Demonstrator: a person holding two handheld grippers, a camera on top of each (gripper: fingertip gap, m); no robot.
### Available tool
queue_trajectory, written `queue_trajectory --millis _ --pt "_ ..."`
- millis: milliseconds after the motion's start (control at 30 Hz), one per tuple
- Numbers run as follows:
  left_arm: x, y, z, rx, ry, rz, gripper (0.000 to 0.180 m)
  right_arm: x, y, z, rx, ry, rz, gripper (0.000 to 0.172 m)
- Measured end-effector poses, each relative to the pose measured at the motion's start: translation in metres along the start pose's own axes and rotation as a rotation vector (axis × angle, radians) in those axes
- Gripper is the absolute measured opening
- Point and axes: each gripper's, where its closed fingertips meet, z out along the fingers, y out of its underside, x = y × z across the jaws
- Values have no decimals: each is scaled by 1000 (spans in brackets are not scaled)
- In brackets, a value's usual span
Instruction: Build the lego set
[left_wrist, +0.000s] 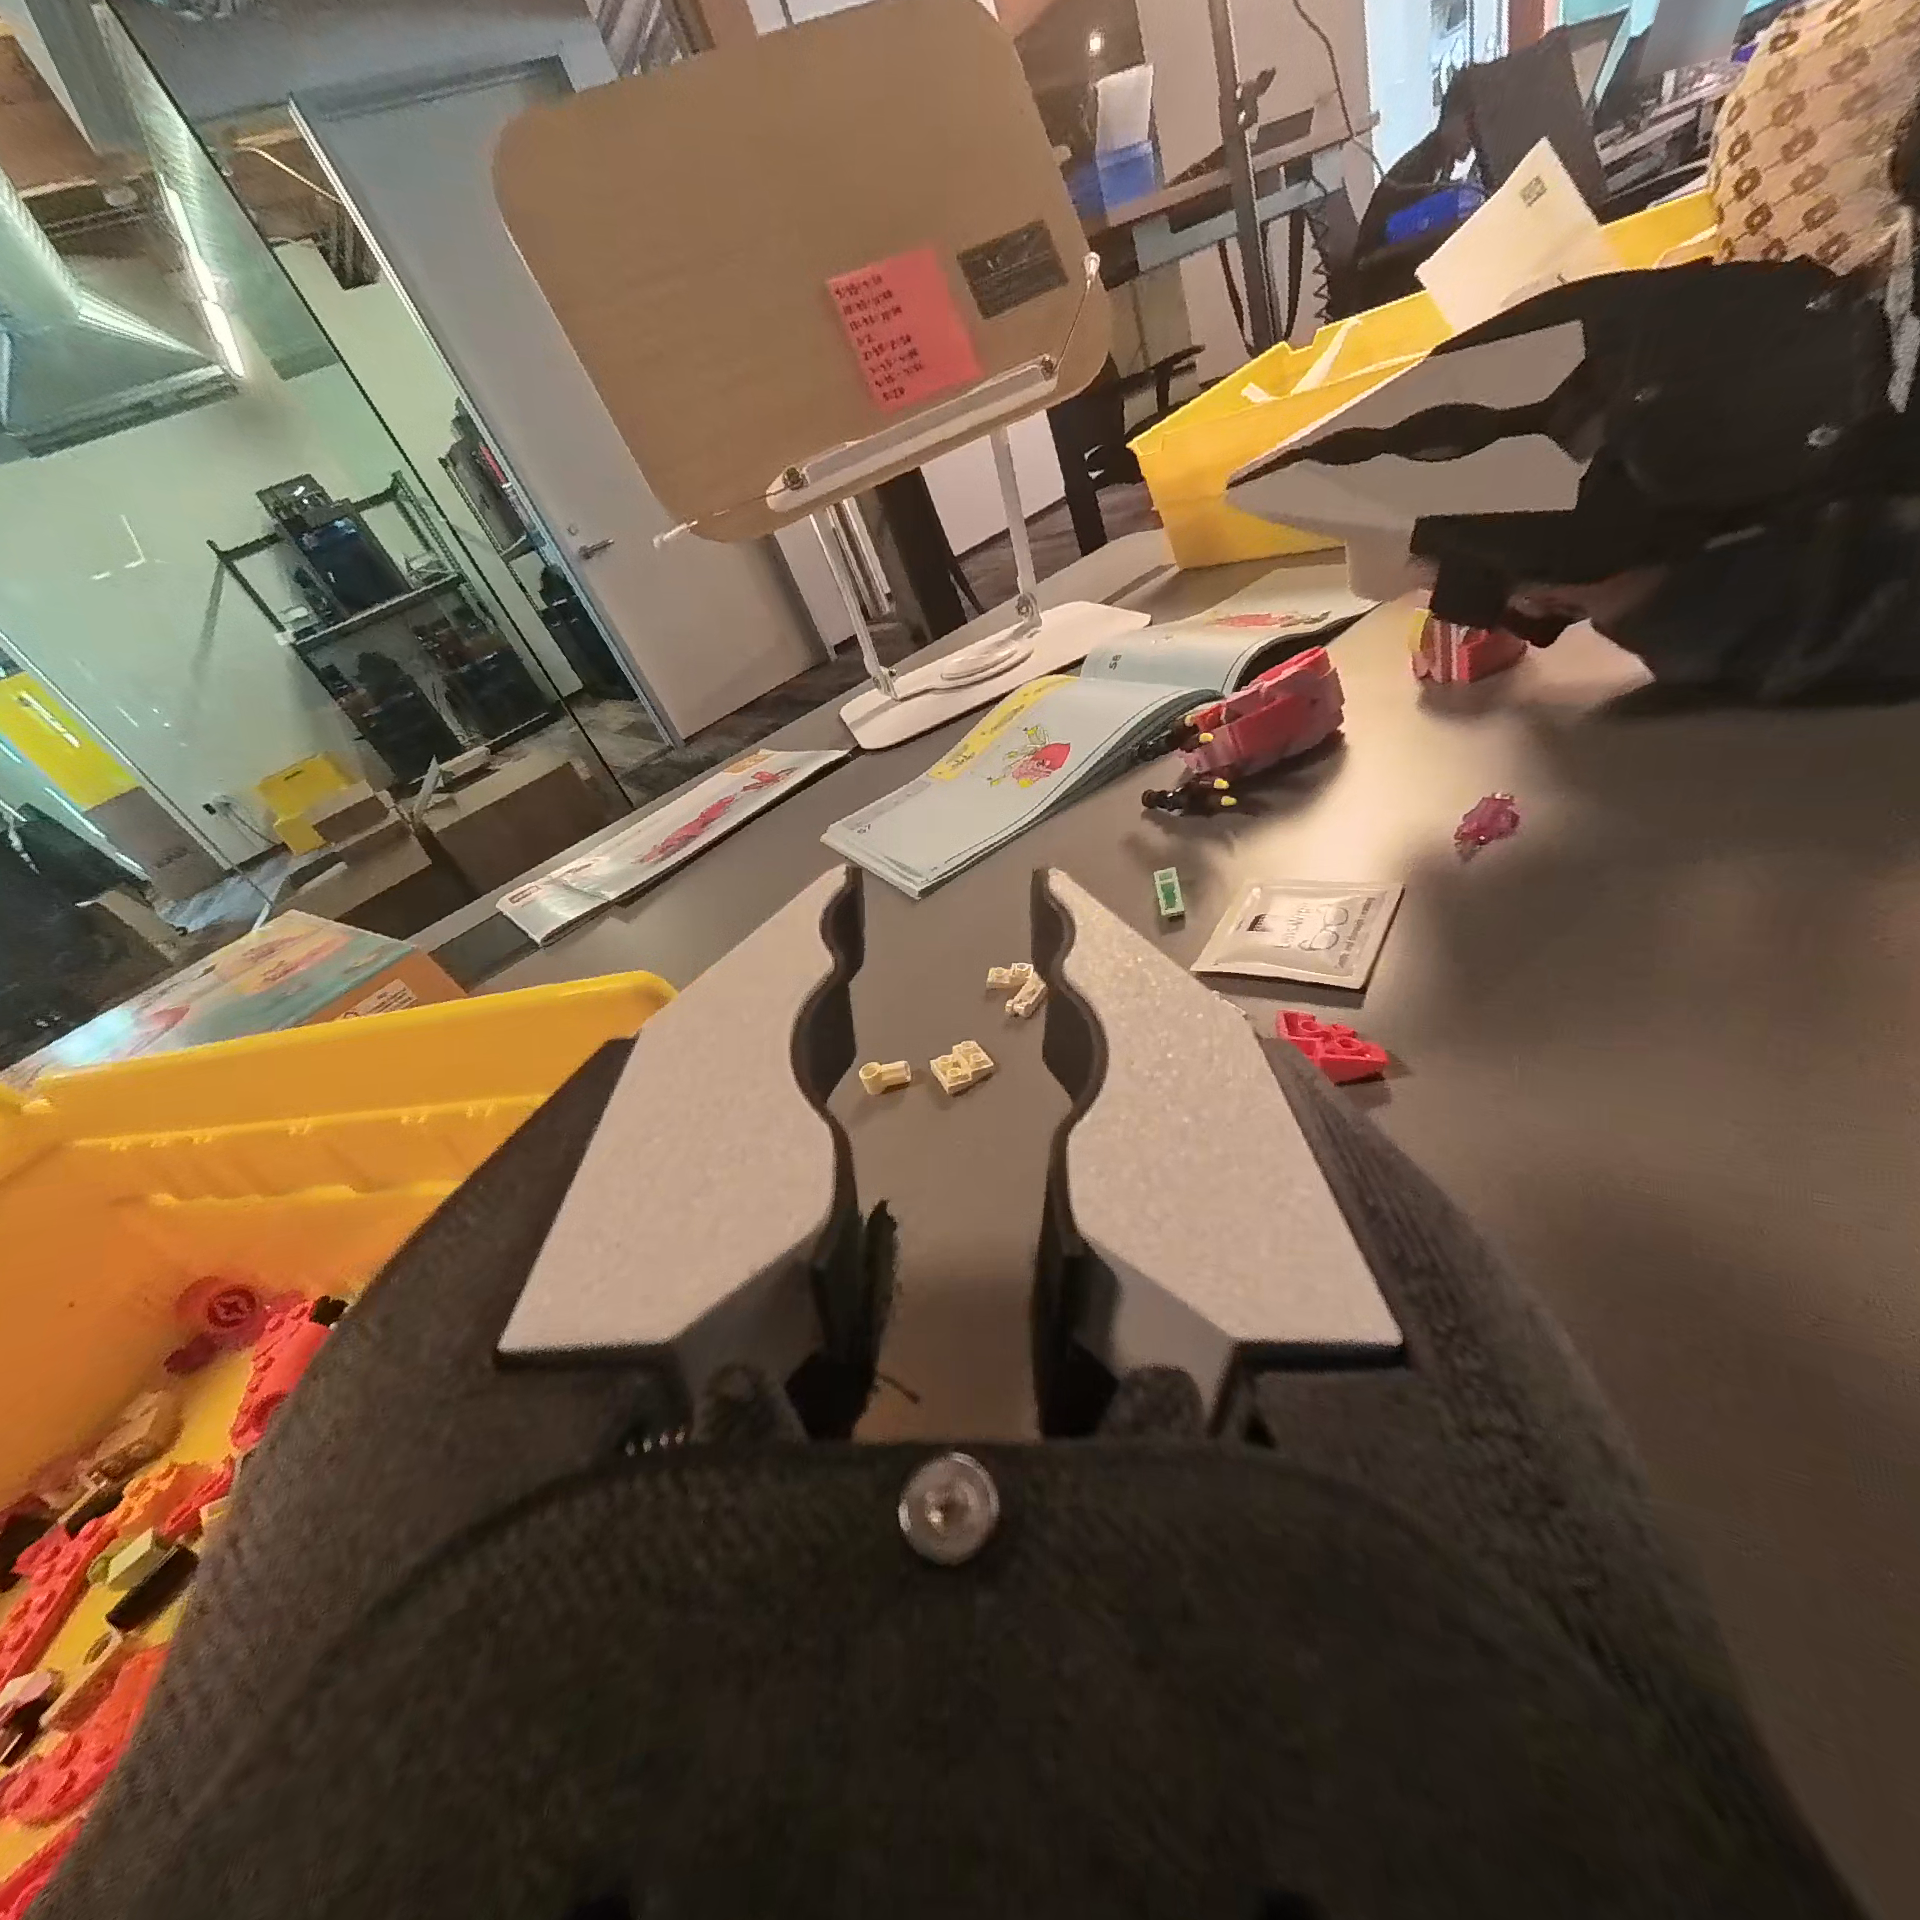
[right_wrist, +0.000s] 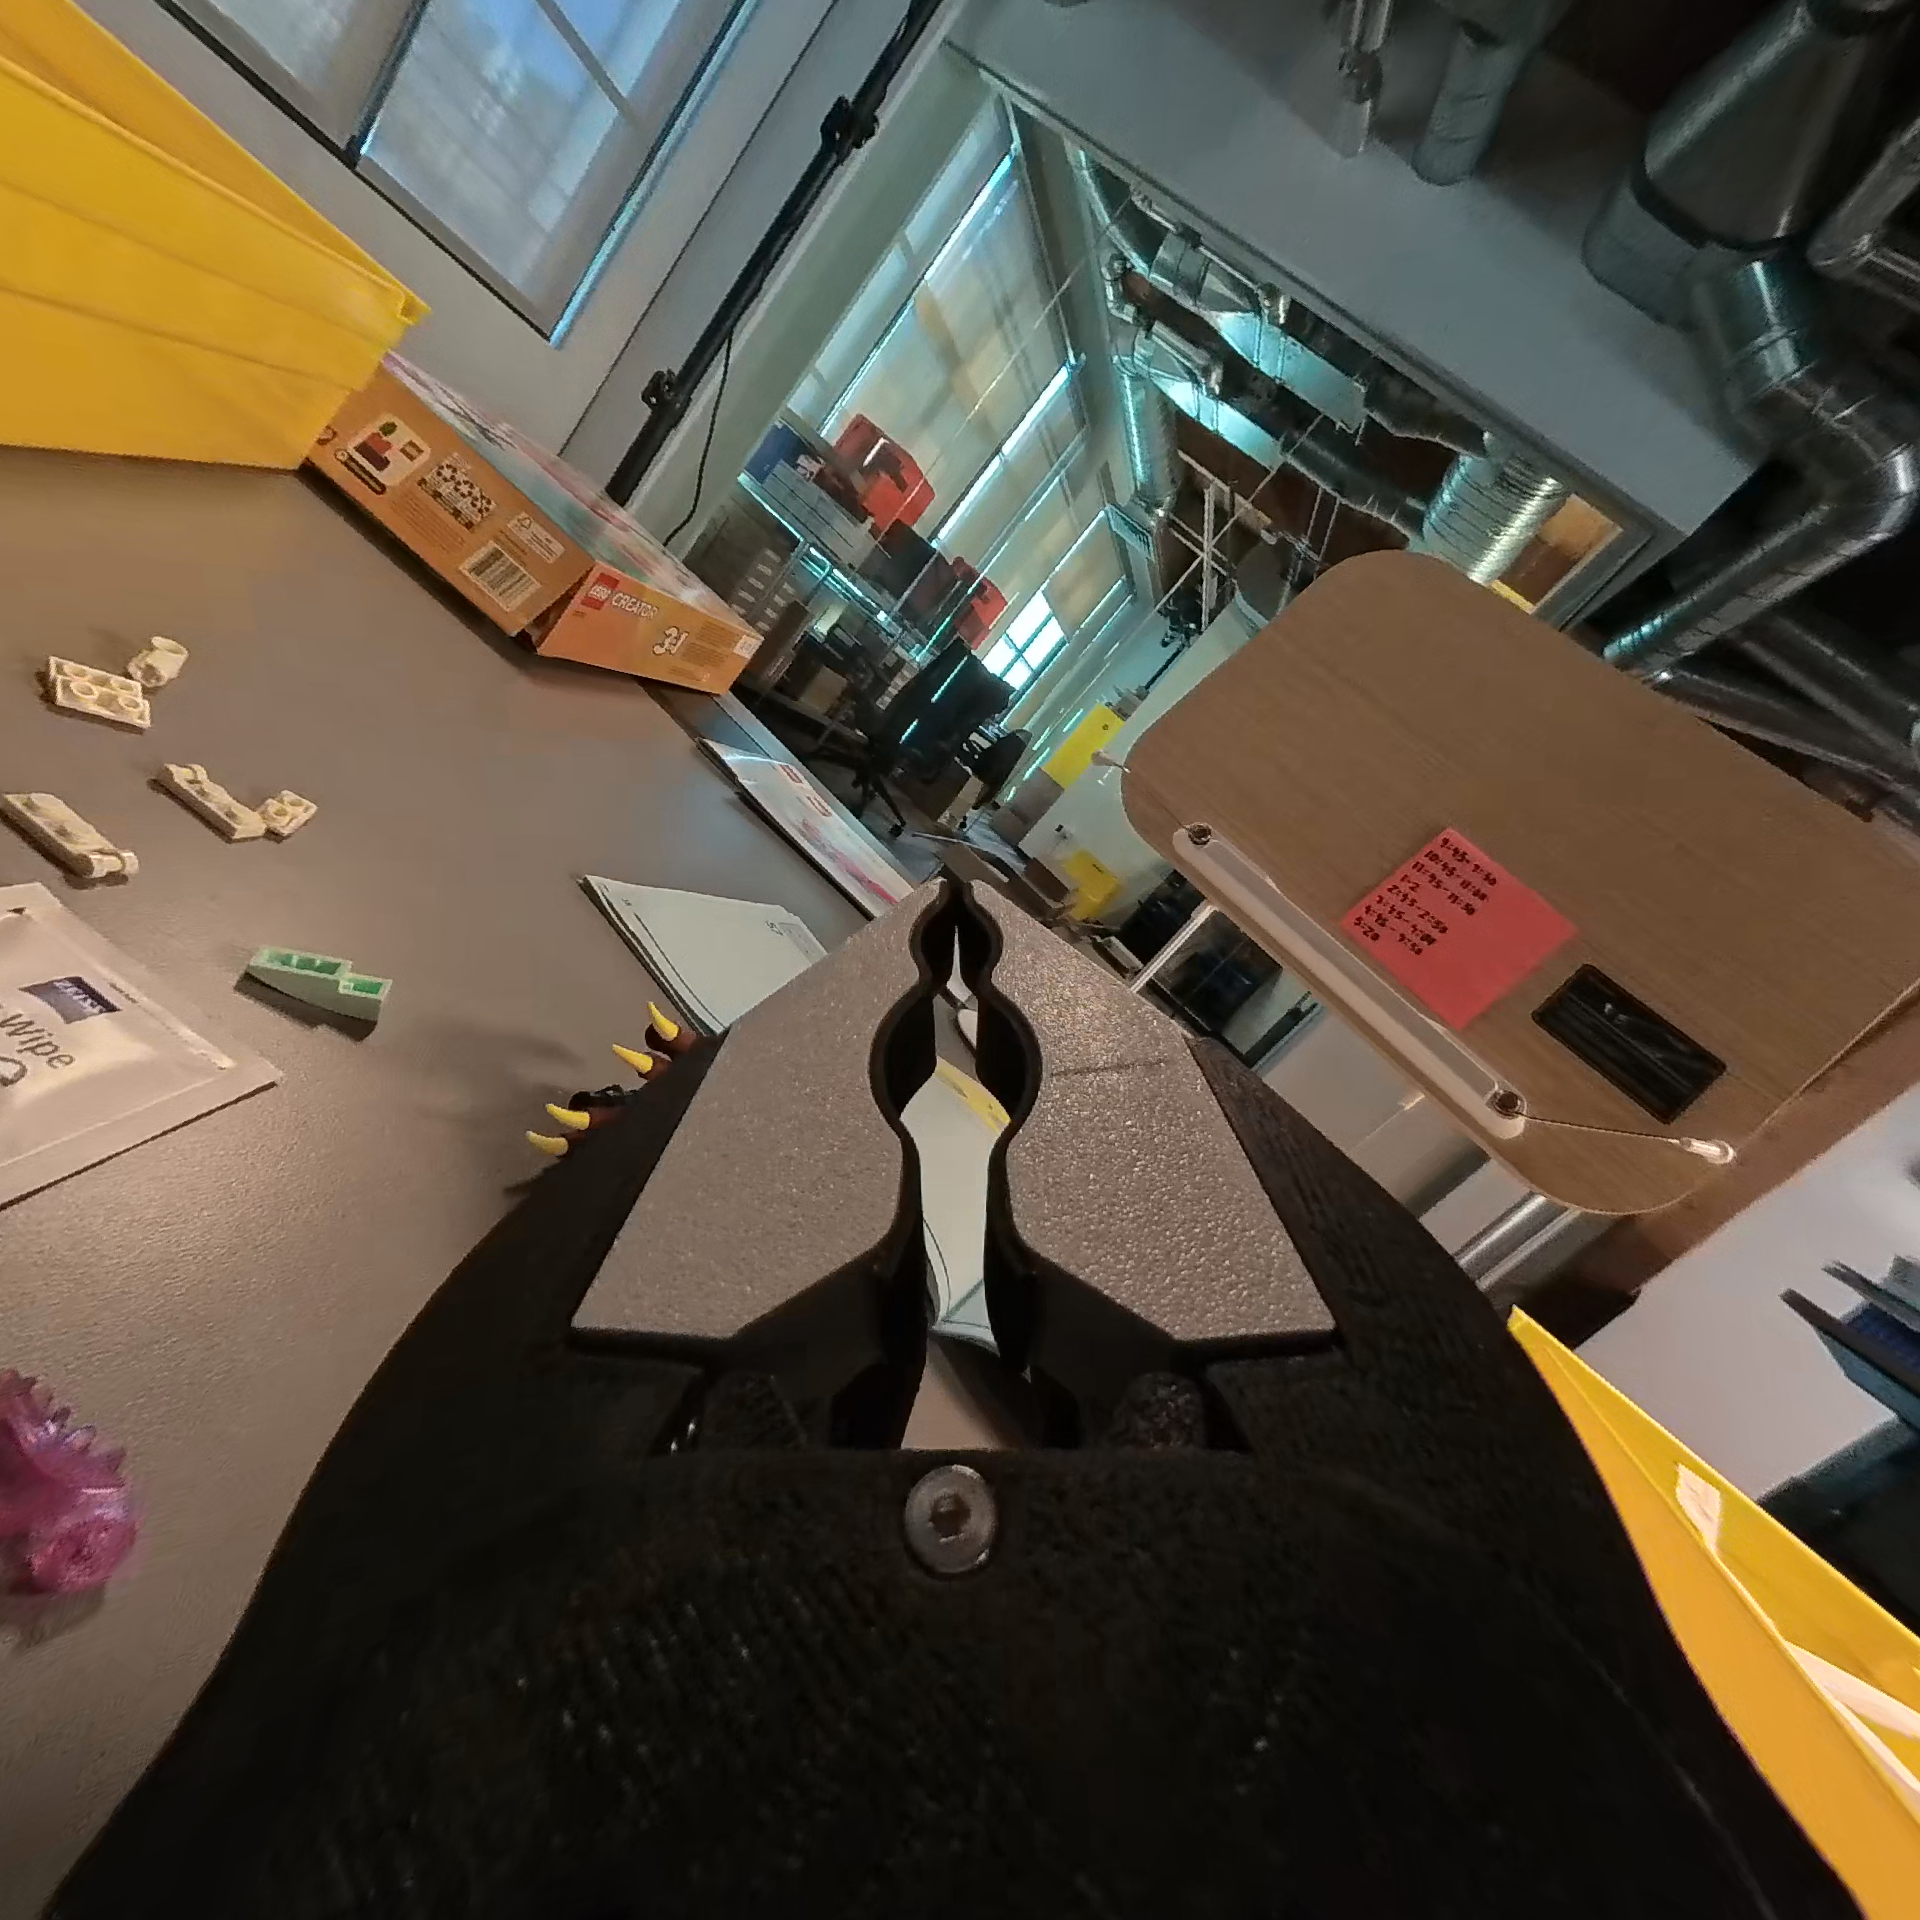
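Cream bits (left_wrist: 961, 1068) lie on the grey table (left_wrist: 1558, 1247), seen btwn the fingers of the left gripper (left_wrist: 945, 904), below and just ahead of its tips. Two sit closer in, a round-ended one w/ a square plate beside it; two more (left_wrist: 1016, 985) lie farther out, close by the right-side finger (left_wrist: 1132, 1029). No pad touches any of them. Left jaws stand partly open, nothing held. This gripper is the nearer one to the bits by far. It points fwd over the table, tilted down a little, w/ a yellow bin (left_wrist: 312, 1122) of red bricks just to its left.

Further out: green piece (left_wrist: 1169, 891), white sachet (left_wrist: 1299, 930), red brick (left_wrist: 1332, 1044) to the right; open booklet (left_wrist: 1039, 769) ahead, red model (left_wrist: 1262, 717) w/ yellow claws at its edge, purple piece (left_wrist: 1488, 821) beyond.

Right gripper (right_wrist: 958, 894) is well apart, over the far right of the table near a small red block (left_wrist: 1465, 649). It's rolled hard sideways, tips aimed past a wooden stand (right_wrist: 1507, 831). Its jaws are closed tip to tip, w/ nothing btwn them.
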Motion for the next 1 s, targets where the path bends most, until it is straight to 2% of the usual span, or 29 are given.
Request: queue_trajectory --millis 333,467,800,1000 --pt "-5 -2 -7 16 14 -79 28 -9 -13 0 31 -11 -95 0" --pt "-20 9 -6 -44 -88 -74 26 -19 -14 0 36 -38 -135 0" --pt "0 13 1 -75 12 -42 21 -27 -5 8 11 -81 -87 0" --pt "-1 14 1 -76 8 -46 19 -42 -12 17 38 -122 -119 0"
